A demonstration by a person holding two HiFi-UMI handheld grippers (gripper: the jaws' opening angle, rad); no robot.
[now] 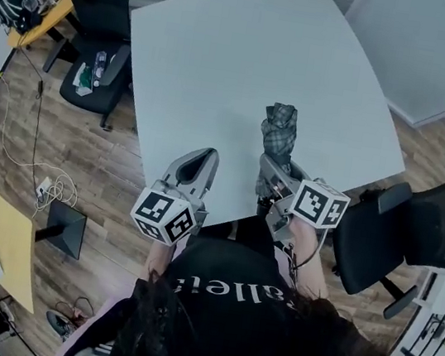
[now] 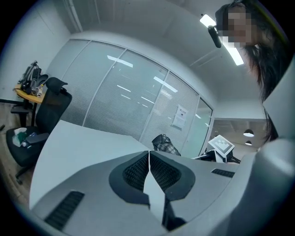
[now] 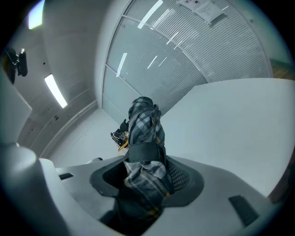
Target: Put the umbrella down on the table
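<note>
Umbrella [image 3: 145, 131] clamped in right gripper [image 3: 147, 175] jaws, strap [image 3: 144, 152] only in its view, left gripper [image 2: 149, 161] jaws together.

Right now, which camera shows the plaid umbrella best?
The right gripper view: the umbrella fills the middle, clamped in the right gripper, plaid and strap clear. The head view shows it smaller from above, over the table. The left gripper view catches only its top, small.
</note>
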